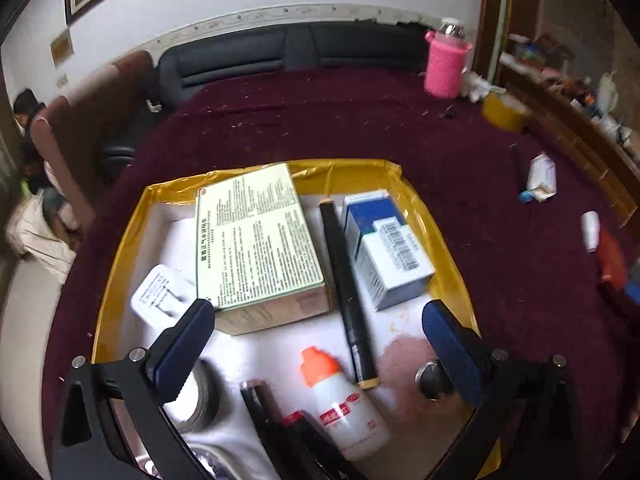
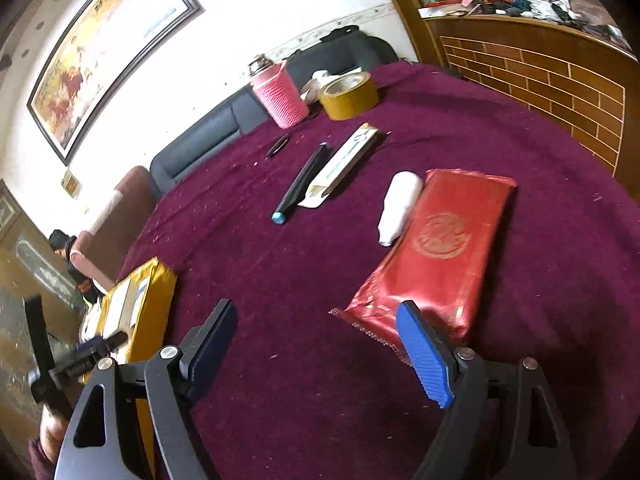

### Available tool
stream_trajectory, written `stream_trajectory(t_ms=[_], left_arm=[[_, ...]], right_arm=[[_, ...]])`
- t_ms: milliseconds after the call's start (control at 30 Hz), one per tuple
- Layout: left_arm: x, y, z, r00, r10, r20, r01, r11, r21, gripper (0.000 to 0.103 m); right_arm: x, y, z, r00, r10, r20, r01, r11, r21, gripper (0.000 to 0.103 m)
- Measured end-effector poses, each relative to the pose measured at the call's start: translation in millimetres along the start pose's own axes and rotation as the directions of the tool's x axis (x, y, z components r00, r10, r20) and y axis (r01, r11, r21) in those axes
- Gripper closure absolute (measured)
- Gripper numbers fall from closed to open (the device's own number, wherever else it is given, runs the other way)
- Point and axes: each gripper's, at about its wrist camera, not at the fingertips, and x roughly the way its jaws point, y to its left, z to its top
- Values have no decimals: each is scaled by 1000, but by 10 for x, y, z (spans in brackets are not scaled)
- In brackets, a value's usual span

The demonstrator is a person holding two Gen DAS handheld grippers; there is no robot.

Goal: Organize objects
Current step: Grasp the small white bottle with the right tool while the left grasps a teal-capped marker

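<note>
From my left wrist view, my left gripper (image 1: pixel 316 334) hangs over the yellow-rimmed tray (image 1: pixel 120 240) with its jaws spread wide and nothing between the pads. Straight ahead of the fingers lies the green box (image 1: pixel 258 236), with the black pen (image 1: pixel 348 300) just right of it and the blue-and-white carton (image 1: pixel 386 248) beyond that. Nearest, just under the jaws, is the white bottle with the orange cap (image 1: pixel 344 404) — light, I judge, smooth and apt to roll, best taken across its body.

From my right wrist view, my right gripper (image 2: pixel 316 354) is also open and empty, over bare maroon cloth (image 2: pixel 312 280). The red foil packet (image 2: pixel 436 248) lies ahead and to the right, its crimped end just beside my right pad — soft, crinkly, likely slippery, so I would pinch it across the narrow width. A white tube (image 2: pixel 398 206) touches its far left edge. The tray sits well off to my left.
</note>
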Motion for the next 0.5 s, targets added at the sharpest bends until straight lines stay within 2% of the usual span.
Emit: stream_trajectory(t_ms=[67, 167, 267, 400, 500], left_arm=[[-77, 40, -20, 998, -50, 38, 50, 999, -16, 0], [-329, 23, 29, 993, -52, 106, 54, 999, -10, 0], [-590, -81, 128, 982, -125, 145, 125, 992, 11, 0], [-713, -375, 133, 977, -168, 131, 160, 985, 70, 0], [-721, -640, 109, 969, -225, 100, 214, 971, 108, 0]], right_arm=[[-27, -54, 13, 1000, -6, 0, 6, 1000, 0, 17], [-65, -144, 57, 1000, -19, 2, 19, 1000, 7, 17], [-130, -308, 152, 999, -44, 20, 43, 999, 29, 16], [-149, -531, 370, 993, -111, 40, 108, 993, 56, 16], [-103, -586, 550, 989, -141, 40, 140, 990, 34, 16]])
